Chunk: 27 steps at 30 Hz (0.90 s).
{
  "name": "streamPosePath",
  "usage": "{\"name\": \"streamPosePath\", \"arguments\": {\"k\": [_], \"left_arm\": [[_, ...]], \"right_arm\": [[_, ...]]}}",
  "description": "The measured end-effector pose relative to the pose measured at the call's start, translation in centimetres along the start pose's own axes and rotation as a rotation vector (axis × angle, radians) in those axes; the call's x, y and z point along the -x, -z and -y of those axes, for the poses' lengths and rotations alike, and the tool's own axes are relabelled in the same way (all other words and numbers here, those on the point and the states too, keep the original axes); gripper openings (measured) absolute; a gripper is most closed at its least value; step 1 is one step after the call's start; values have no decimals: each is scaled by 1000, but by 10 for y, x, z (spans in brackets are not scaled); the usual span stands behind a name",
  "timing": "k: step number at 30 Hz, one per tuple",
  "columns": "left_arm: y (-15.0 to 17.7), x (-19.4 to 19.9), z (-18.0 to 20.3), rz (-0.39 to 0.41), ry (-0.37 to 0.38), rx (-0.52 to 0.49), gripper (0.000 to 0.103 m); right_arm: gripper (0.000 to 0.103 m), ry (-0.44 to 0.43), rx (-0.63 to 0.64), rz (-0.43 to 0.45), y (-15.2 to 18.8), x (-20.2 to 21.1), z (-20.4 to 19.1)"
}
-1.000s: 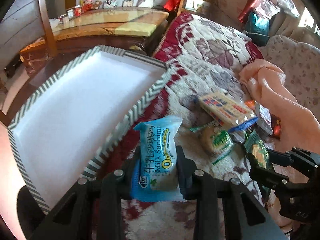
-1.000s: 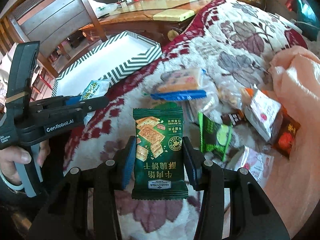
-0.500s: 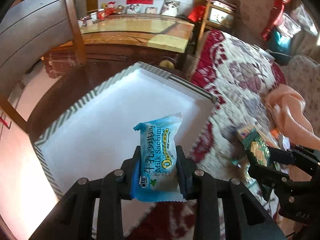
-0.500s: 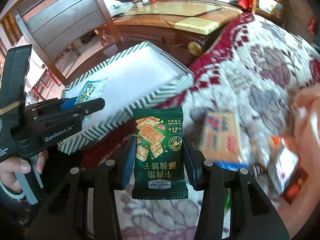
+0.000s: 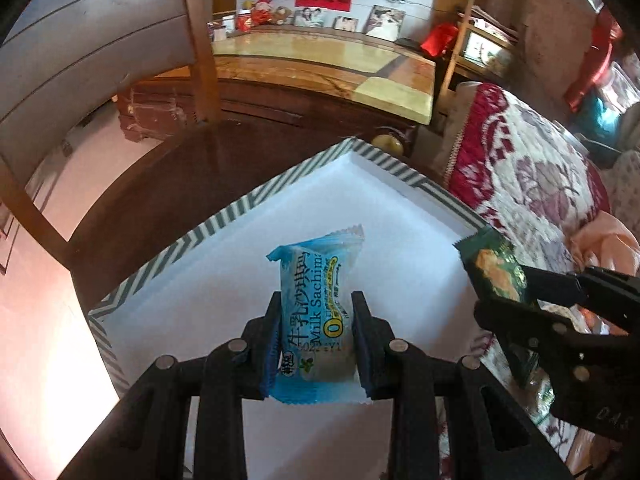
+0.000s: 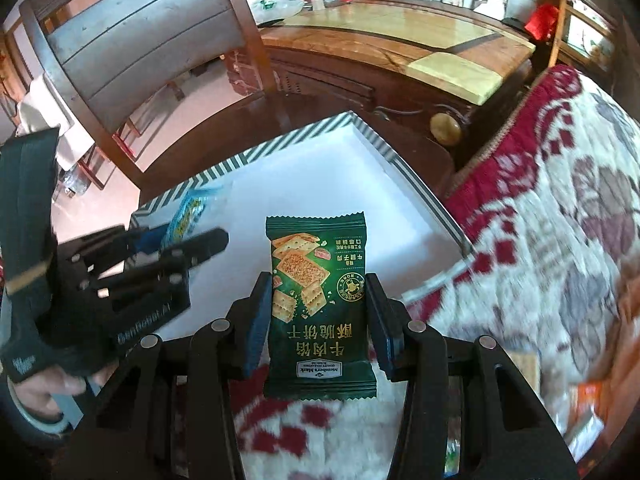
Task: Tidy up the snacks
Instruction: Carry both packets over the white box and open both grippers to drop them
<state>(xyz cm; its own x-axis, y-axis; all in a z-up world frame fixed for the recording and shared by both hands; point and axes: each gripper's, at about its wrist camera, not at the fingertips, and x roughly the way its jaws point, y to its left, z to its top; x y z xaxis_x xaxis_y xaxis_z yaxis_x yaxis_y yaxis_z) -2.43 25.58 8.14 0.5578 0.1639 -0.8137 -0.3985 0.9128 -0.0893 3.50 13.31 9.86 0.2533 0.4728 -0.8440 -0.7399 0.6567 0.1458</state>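
My left gripper (image 5: 316, 312) is shut on a light blue Milk Sachima packet (image 5: 316, 304) and holds it above the inside of a white box with a grey striped rim (image 5: 224, 220). My right gripper (image 6: 316, 300) is shut on a dark green cracker packet (image 6: 318, 300) and holds it over the box's near edge (image 6: 440, 216). In the left wrist view the right gripper (image 5: 532, 296) comes in from the right with the green packet (image 5: 496, 272). In the right wrist view the left gripper (image 6: 192, 240) is at the left over the box, blurred, with the blue packet (image 6: 188, 216).
The box sits on a dark wooden surface (image 5: 168, 184) beside a red and white floral blanket (image 6: 560, 208). A peach cloth (image 5: 604, 240) lies on the blanket. A wooden chair (image 6: 132, 48) and a long cabinet (image 5: 320, 68) stand behind. An orange packet (image 6: 588, 404) lies at the right.
Both grippers have swung left from the snack pile to over the white box, each still holding its packet. The pile has passed out of view.
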Motion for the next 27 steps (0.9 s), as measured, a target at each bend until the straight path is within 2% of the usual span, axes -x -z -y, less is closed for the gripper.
{"name": "streamPosePath", "arguments": {"k": [5, 14, 20, 23, 25, 27], "left_arm": [[-2, -14, -10, -23, -5, 24, 34], [1, -32, -18, -56, -28, 51, 34], [6, -41, -22, -88, -36, 64, 34], [6, -44, -24, -99, -41, 71, 34], [6, -43, -24, -95, -54, 72, 34], [7, -44, -26, -103, -64, 80, 43]], "right_arm": [[44, -6, 21, -32, -12, -27, -6], [44, 11, 23, -90, -12, -65, -6], [44, 24, 39, -106, -10, -77, -11], [49, 17, 27, -98, -8, -76, -10], [49, 9, 24, -92, -7, -74, -10], [54, 18, 26, -73, -7, -68, -11]]}}
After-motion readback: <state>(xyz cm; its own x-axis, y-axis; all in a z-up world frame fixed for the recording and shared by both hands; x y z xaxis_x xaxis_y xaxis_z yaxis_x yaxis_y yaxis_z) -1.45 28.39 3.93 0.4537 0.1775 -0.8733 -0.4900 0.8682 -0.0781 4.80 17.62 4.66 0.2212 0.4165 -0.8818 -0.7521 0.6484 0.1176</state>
